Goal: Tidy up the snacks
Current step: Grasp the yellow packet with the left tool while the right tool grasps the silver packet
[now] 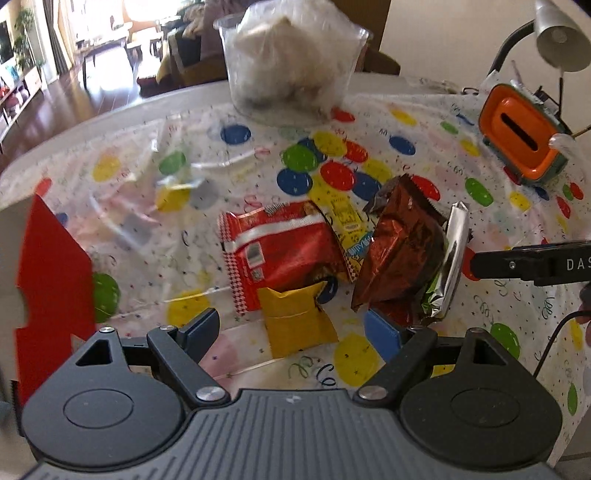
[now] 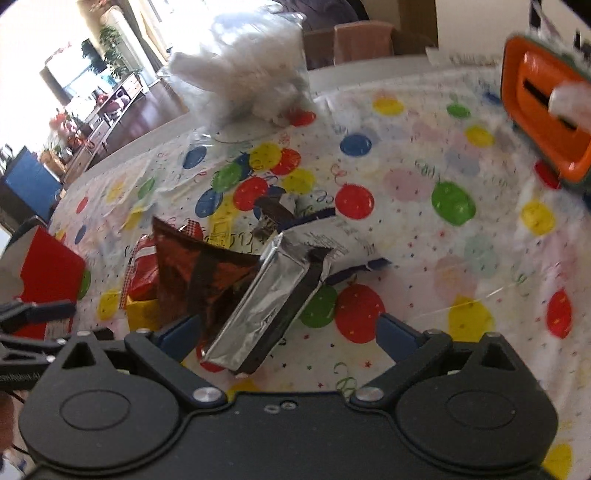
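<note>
A heap of snack packets lies on the balloon-print tablecloth. In the left wrist view a red packet sits beside a brown foil packet, a silver packet and a yellow-and-blue packet. My left gripper is open just above a yellow packet, which lies between the fingers without touching the pads. My right gripper is open over the silver packet, with the brown packet to its left. The right gripper's finger shows at the right edge.
A red box stands at the left. A clear tub of white wrapped things is at the back. An orange slotted box and a grey lamp stand at the back right. A white-and-blue packet lies behind the silver one.
</note>
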`<state>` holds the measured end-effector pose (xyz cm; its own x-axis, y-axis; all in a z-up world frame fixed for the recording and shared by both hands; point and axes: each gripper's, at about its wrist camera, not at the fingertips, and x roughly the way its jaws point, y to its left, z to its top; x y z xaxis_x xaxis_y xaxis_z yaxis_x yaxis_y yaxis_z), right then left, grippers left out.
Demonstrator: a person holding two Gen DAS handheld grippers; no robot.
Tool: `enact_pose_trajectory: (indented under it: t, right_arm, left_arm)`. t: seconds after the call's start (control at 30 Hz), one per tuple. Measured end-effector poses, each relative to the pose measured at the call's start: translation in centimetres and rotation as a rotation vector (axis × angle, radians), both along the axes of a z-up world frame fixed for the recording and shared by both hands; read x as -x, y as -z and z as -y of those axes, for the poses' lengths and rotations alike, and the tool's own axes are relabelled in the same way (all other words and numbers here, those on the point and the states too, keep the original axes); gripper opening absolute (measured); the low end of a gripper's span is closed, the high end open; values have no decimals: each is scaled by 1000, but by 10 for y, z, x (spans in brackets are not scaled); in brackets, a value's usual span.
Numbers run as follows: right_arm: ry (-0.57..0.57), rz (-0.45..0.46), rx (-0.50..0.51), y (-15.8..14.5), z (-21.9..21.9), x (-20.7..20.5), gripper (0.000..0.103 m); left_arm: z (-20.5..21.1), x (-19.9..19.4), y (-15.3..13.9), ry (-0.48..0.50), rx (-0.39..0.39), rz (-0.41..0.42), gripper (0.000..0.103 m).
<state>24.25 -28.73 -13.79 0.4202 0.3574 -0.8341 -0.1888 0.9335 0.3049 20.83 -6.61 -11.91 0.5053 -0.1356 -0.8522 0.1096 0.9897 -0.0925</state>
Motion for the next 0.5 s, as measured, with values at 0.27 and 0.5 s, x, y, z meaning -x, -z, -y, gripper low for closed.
enact_pose_trajectory:
  t: [0.27,0.5]
  right_arm:
    - [20,-53,-136,20,8,-17,86]
    - [64,-108,-281,36,14,-28,70]
  left_arm:
    - [6,-19,23,1,6,-54,86]
    - [0,-32,36,-44,36,-90,84]
